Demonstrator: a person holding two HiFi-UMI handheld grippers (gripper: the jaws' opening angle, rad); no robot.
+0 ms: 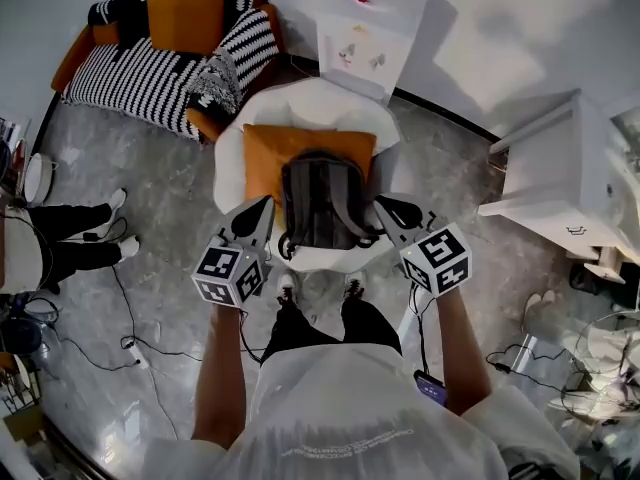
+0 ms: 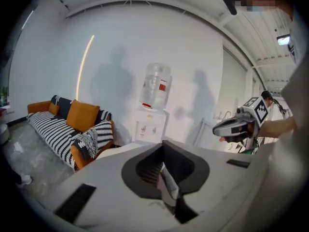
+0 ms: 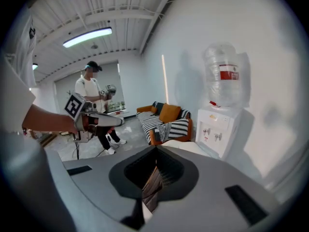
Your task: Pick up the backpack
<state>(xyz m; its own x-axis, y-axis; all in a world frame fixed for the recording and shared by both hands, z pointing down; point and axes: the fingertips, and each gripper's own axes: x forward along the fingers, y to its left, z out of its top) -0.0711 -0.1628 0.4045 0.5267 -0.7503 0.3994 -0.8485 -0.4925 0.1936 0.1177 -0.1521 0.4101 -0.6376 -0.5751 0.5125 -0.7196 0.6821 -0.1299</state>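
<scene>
A grey backpack [image 1: 322, 200] lies on an orange cushion [image 1: 262, 148] in a white chair [image 1: 330, 103], straight ahead of me in the head view. My left gripper [image 1: 262, 208] hangs just off the backpack's left side, and my right gripper [image 1: 384, 208] just off its right side. Both point towards the chair and neither touches the bag as far as I can see. In the left gripper view the jaws [image 2: 166, 180] are pressed together with nothing between them. The right gripper view shows its jaws [image 3: 153, 178] shut and empty too. Neither gripper view shows the backpack.
A black-and-white striped sofa [image 1: 150, 58] with orange cushions stands at the back left. Behind the chair is a water dispenser [image 1: 362, 43], and a white cabinet [image 1: 565, 168] is on the right. Cables [image 1: 130, 343] run over the floor at the left, near another person's legs [image 1: 70, 233].
</scene>
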